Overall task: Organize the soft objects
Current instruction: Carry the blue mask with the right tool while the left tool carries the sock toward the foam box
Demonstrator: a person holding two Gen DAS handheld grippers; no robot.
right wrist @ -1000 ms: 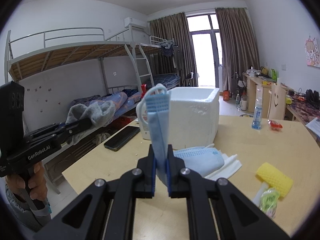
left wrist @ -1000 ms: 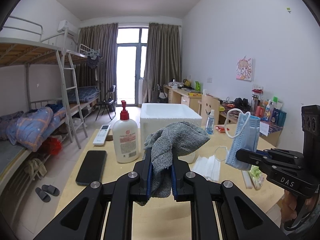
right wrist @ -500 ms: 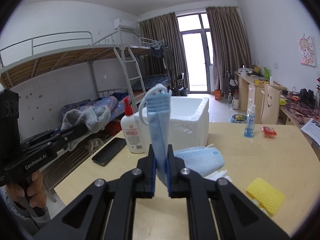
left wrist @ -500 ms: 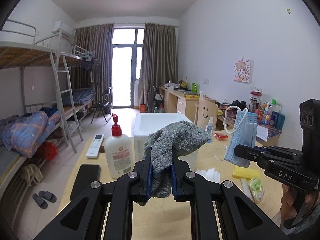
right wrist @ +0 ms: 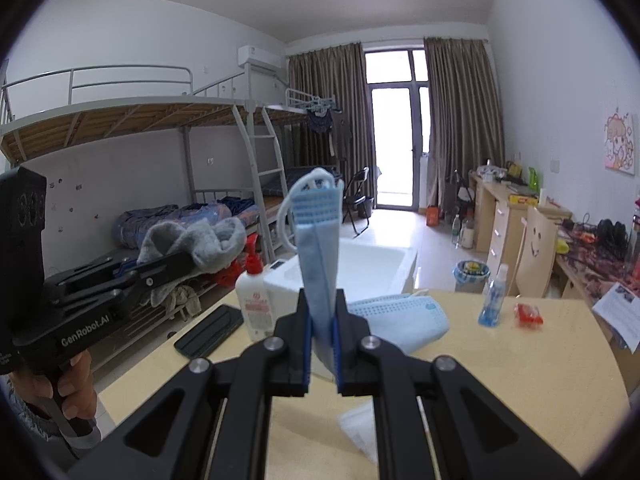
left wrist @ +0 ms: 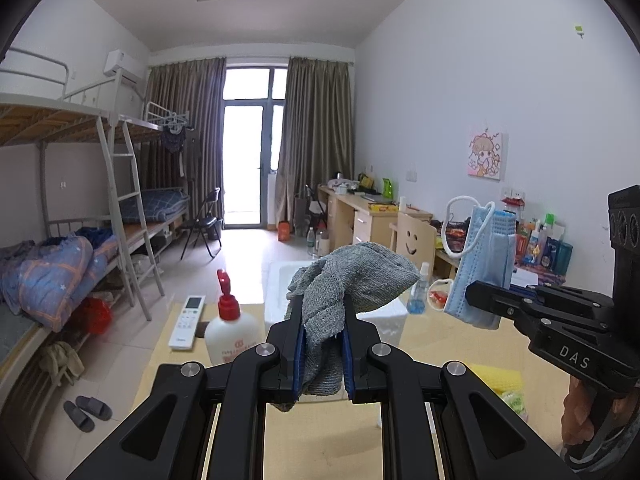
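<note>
**Both grippers hold soft goods above the table**

We pinch a grey knitted cloth (left wrist: 344,292) in our left gripper (left wrist: 322,354), whose side reads "GenRobot.AI" in the right wrist view. Our right gripper (right wrist: 322,350), marked "DAS", is clamped on a folded blue face mask (right wrist: 318,248). Both hang above the wooden table (right wrist: 500,364), near the white foam box (right wrist: 372,264). The lotion bottle (right wrist: 253,300) has a label too small to read.

Two face masks (right wrist: 318,248) (one held), one grey cloth (left wrist: 352,280), one foam box (right wrist: 372,268).
</note>
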